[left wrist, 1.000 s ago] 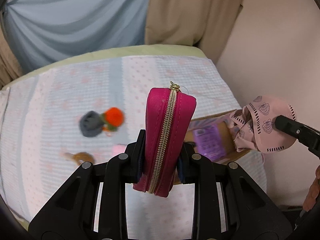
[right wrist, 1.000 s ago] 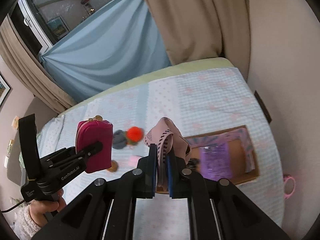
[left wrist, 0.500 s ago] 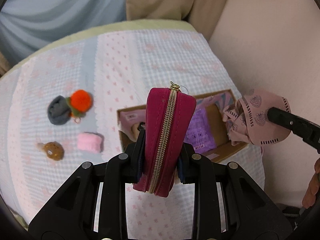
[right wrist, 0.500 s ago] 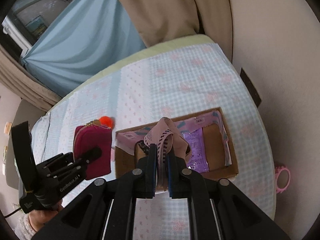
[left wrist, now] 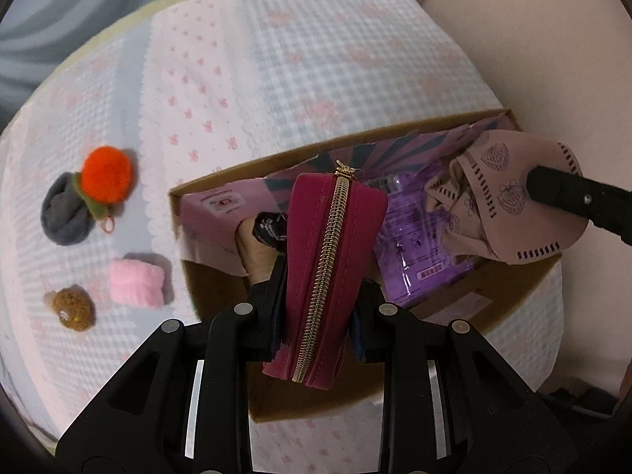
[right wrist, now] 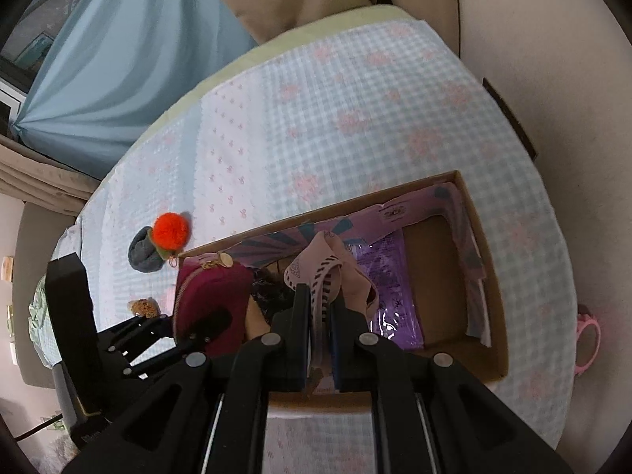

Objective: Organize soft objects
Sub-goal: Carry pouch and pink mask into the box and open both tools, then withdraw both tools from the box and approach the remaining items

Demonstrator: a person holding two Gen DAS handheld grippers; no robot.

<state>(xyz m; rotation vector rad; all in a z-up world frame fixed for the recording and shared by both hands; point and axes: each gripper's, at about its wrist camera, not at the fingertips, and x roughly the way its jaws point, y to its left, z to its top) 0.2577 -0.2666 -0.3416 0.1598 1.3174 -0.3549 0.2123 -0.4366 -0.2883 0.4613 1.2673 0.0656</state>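
My left gripper is shut on a magenta zip pouch, held over the left part of an open cardboard box. The pouch also shows in the right wrist view. My right gripper is shut on a pink patterned cloth, held over the middle of the box. The cloth hangs from the right gripper's finger in the left wrist view. A purple packet lies inside the box.
On the checked bedspread left of the box lie a grey sock ball, an orange pompom, a pink fluffy roll and a brown knitted toy. A pink ring lies by the wall.
Both grippers have moved forward and down over the box with their loads still held. The box now fills the middle of both views.
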